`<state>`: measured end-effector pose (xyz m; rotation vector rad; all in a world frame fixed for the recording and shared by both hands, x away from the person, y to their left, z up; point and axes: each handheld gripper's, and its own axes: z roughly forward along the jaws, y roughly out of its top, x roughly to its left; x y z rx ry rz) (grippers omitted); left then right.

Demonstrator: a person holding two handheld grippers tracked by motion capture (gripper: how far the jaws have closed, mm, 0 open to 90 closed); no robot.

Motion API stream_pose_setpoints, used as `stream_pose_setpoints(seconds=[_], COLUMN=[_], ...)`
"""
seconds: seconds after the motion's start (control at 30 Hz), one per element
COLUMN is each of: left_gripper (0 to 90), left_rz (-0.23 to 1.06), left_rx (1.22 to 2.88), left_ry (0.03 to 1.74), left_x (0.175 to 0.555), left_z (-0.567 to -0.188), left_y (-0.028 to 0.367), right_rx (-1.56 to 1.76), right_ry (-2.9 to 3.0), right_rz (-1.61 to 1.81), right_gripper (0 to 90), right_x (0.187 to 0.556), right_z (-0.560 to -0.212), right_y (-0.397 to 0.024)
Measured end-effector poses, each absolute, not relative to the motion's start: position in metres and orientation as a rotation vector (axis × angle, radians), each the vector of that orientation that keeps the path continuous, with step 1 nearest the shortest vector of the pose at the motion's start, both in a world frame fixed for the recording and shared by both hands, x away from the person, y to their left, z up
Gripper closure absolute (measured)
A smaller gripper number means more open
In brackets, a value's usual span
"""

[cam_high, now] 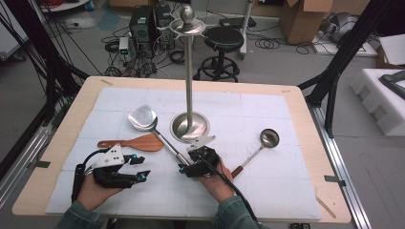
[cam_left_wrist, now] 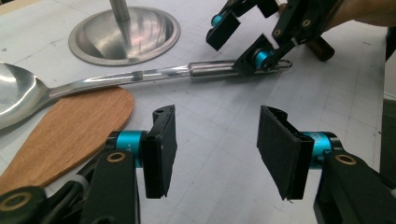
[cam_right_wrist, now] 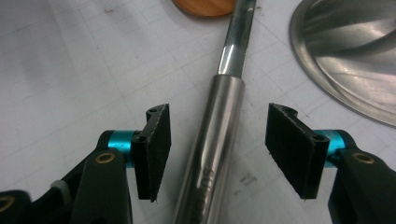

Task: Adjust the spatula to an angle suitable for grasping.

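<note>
Near the front edge of the table, a little right of its middle, I have the right tool [cam_high: 185, 167] set over the handle of the steel spatula [cam_high: 152, 125]. In the right gripper view the handle runs up between the two pads [cam_right_wrist: 156, 147], with a gap on either side, so the jaws stand apart and grip nothing. The spatula lies flat, its blade toward the middle of the table and its handle end toward the front edge. Its shaft passes just beside the round base of the utensil stand [cam_high: 189, 126], which stands upright at the table's middle. A wooden spatula [cam_high: 132, 142] lies to the left, its blade end against the steel shaft. My left tool [cam_high: 140, 167] sits near the front left part of the table, jaws parted and empty. A ladle [cam_high: 261, 145] lies well apart toward the right edge.
</note>
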<state>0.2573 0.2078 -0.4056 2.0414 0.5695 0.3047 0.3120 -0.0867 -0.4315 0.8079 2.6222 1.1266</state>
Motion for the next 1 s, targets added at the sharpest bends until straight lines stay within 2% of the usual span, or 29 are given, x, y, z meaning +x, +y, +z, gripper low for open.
stream_pose_setpoints(seconds=[0.3,0.47,0.77,1.0], left_gripper=[47.4,47.3,47.3,47.5], left_rz=[0.312,0.307,0.310,0.309], left_rx=[2.040,2.038,2.034,2.028], left_ry=[0.571,0.572,0.570,0.571], left_x=[0.257,0.257,0.257,0.257], left_z=[-0.406,-0.407,-0.406,-0.405], left_y=[0.211,0.211,0.212,0.213], right_rx=[0.800,0.806,0.880,0.900], right_ry=[2.643,2.634,2.590,2.591], right_rz=[1.028,1.040,0.998,0.990], right_gripper=[50.7,61.1,67.5,68.3], right_x=[0.316,0.318,0.325,0.328], right_z=[-0.440,-0.439,-0.436,-0.434], right_y=[-0.073,-0.074,-0.084,-0.089])
